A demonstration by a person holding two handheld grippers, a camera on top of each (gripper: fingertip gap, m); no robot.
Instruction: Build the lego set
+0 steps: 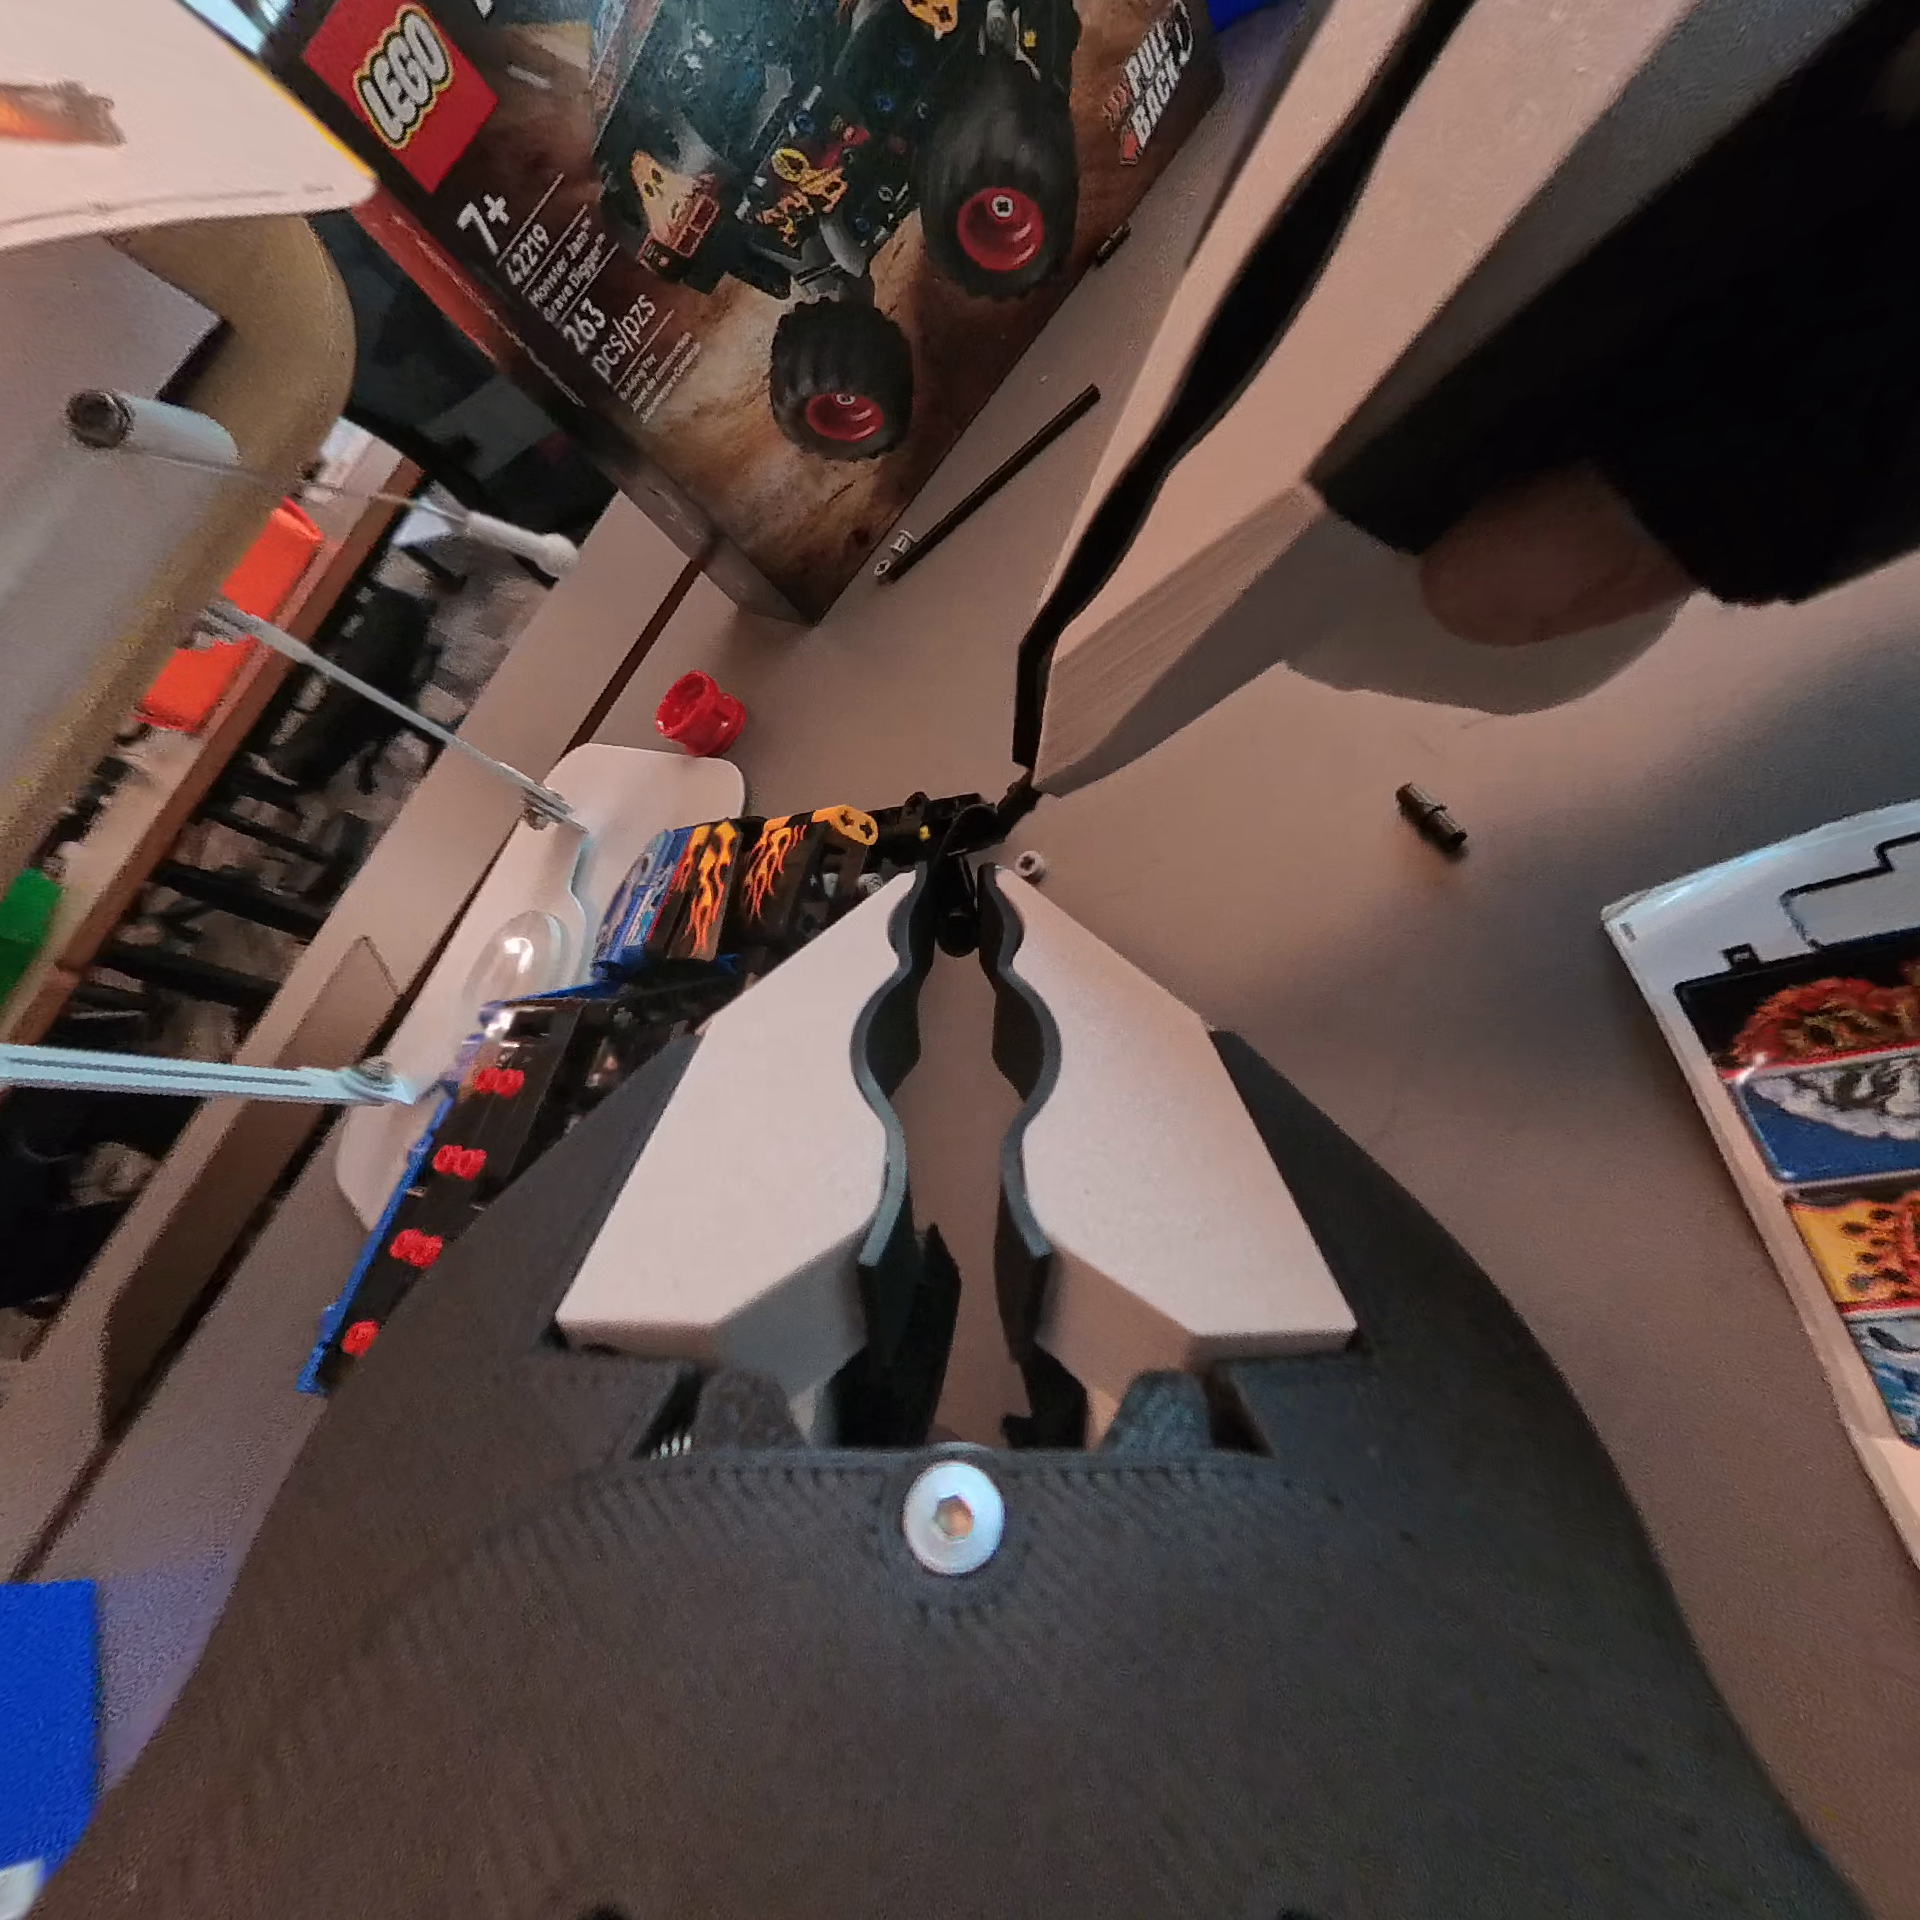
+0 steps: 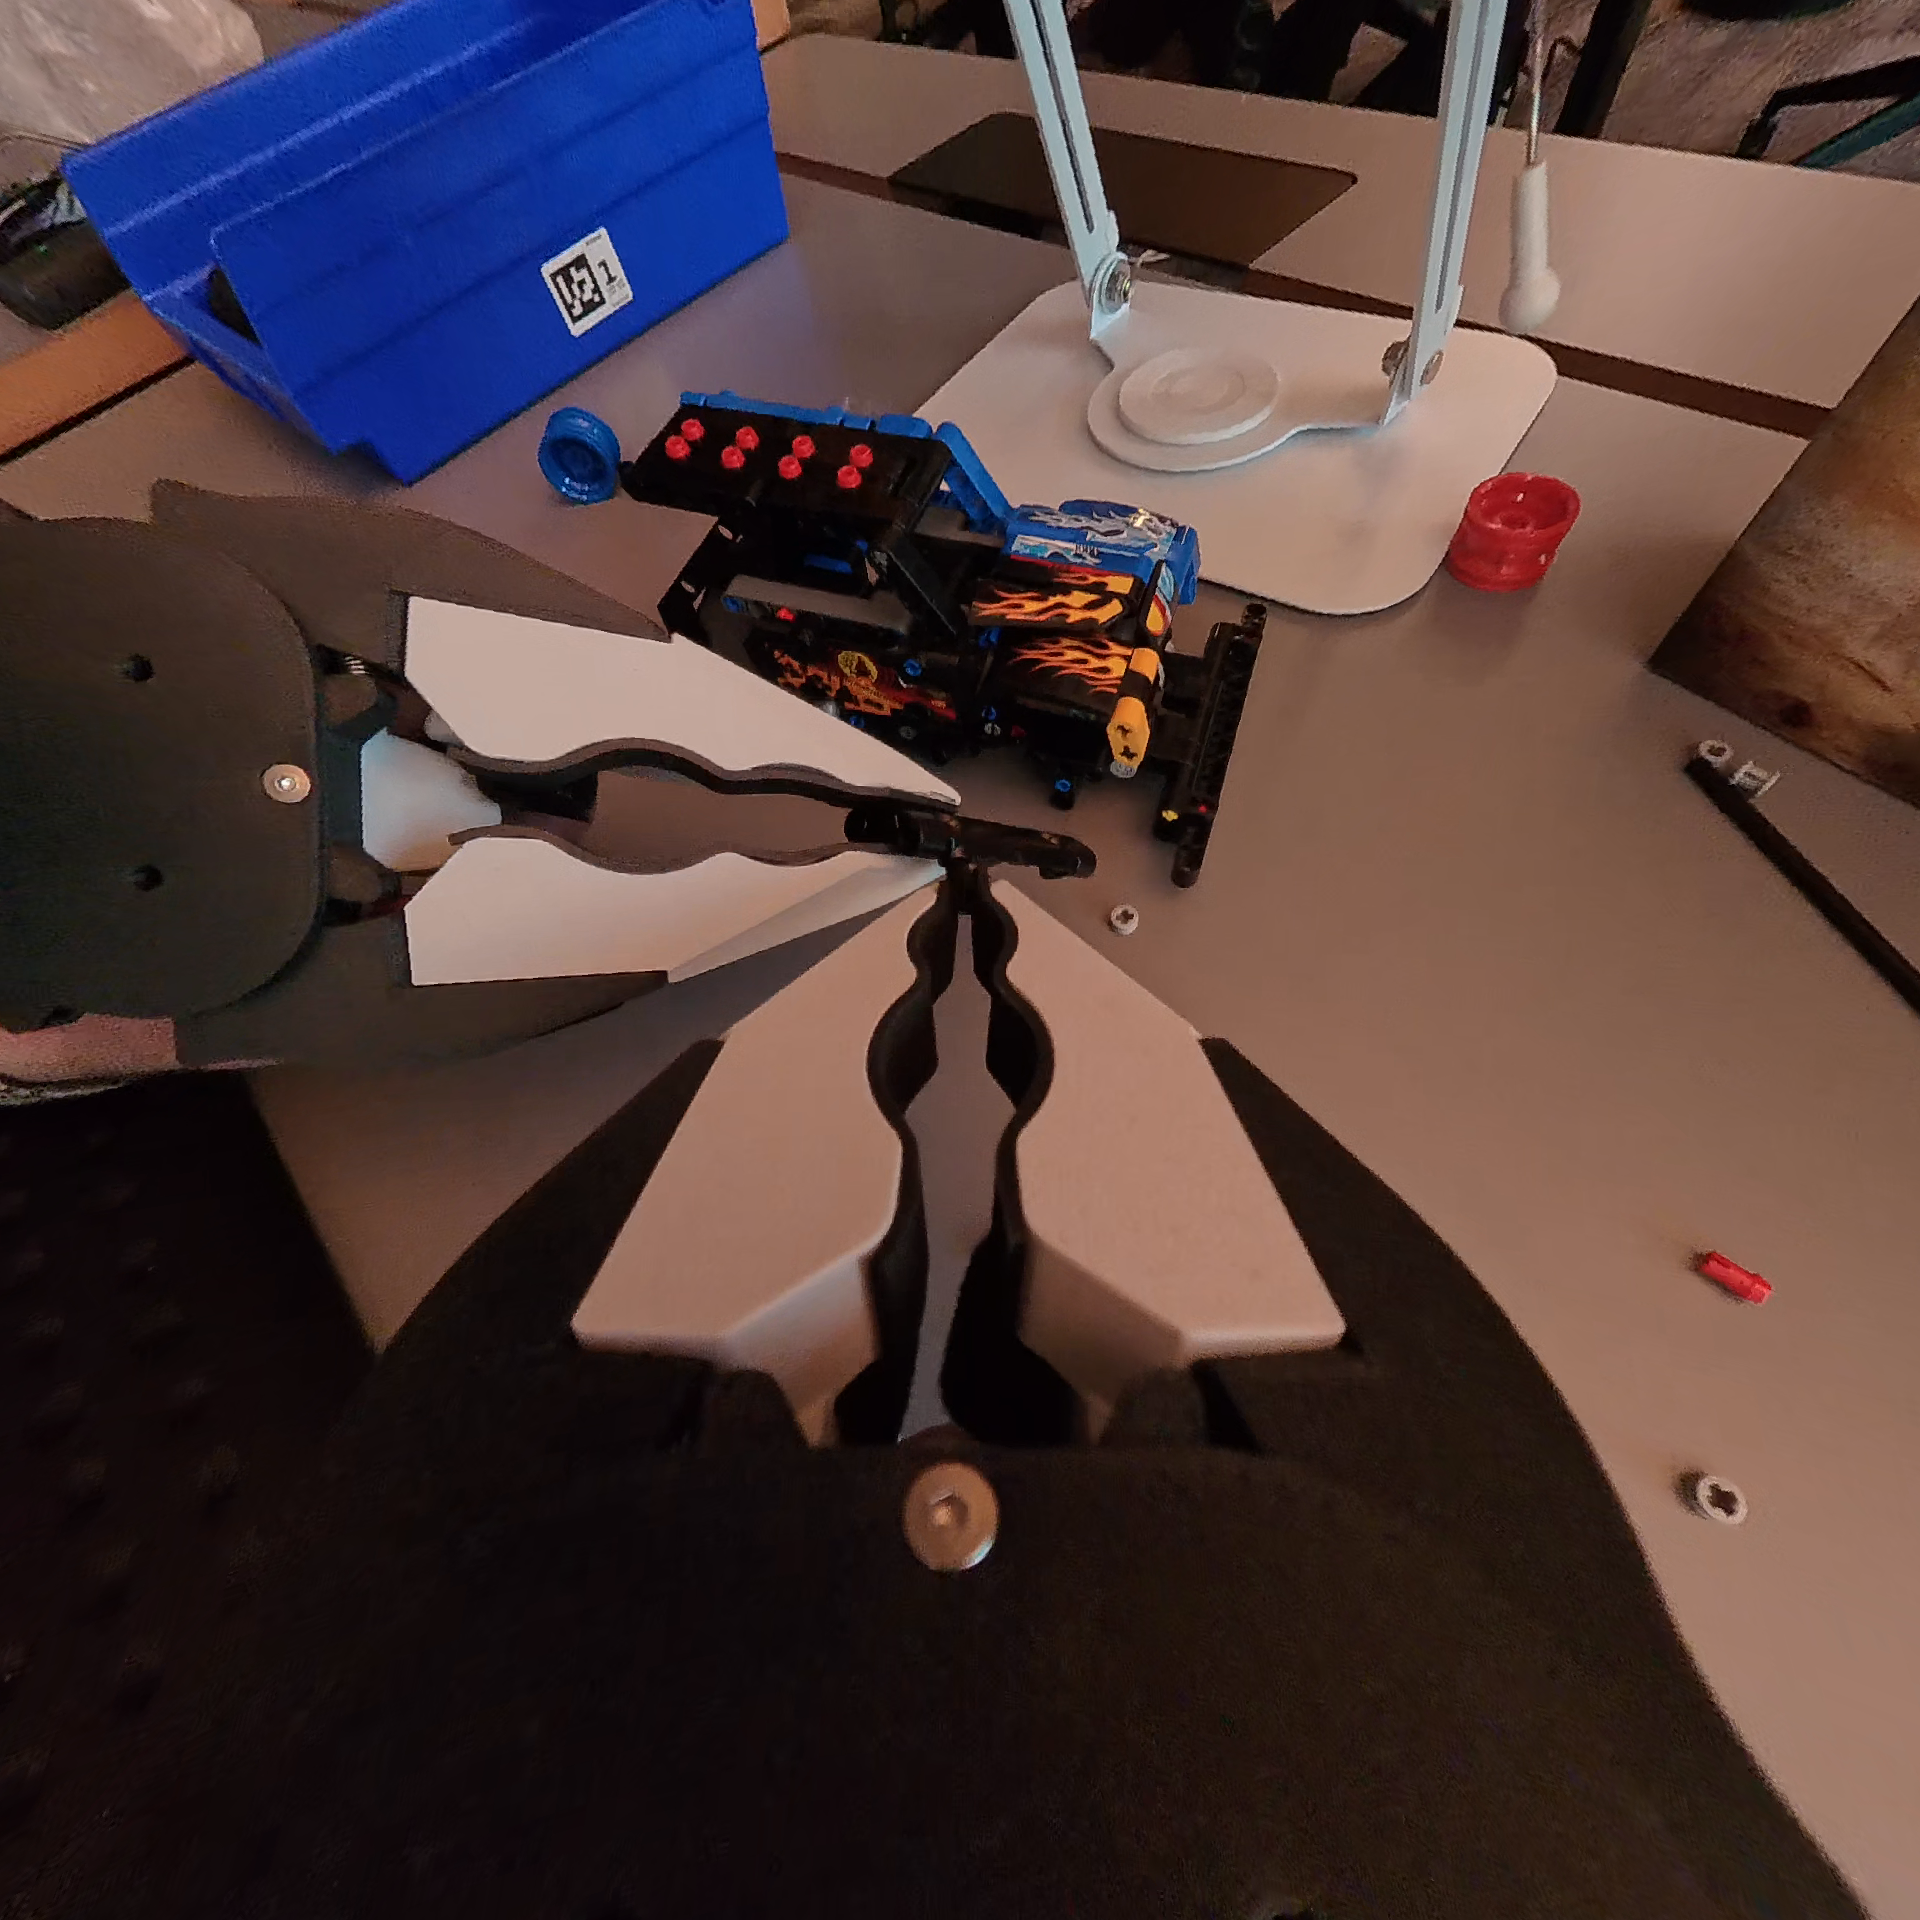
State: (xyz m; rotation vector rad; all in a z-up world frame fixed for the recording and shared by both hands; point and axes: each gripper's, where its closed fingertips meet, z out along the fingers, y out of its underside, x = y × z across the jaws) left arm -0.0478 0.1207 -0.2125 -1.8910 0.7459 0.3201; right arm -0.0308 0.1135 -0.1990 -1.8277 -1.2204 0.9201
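A half-built Lego truck (image 2: 935, 613), black and blue with flame stickers, lies on the grey table (image 2: 1455, 1039); it also shows in the left wrist view (image 1: 727, 883). My left gripper (image 1: 954, 894) is shut on a small black Technic piece (image 2: 1023, 844) and holds it just in front of the truck. In the right wrist view the left gripper (image 2: 925, 826) reaches in from the left. My right gripper (image 2: 964, 883) is shut on the same black piece from below, at its middle. In the left wrist view the right gripper (image 1: 1023, 795) comes in from the upper right.
A blue bin (image 2: 436, 208) and a blue wheel hub (image 2: 577, 454) lie behind the truck. A red wheel hub (image 2: 1512, 530) sits by the white lamp base (image 2: 1351, 468). Loose bits: black axle (image 2: 1808, 873), red pin (image 2: 1733, 1276), grey bushes (image 2: 1122, 917). The Lego box (image 1: 779, 260) and a sticker sheet (image 1: 1818, 1091) lie nearby. My two grippers' fingertips are within a few centimetres of each other. Both grippers' tips are roughly 20 centimeters from the red wheel hub (image 2: 1512, 530). The left camera catches it too, in the left wrist view (image 1: 702, 703).
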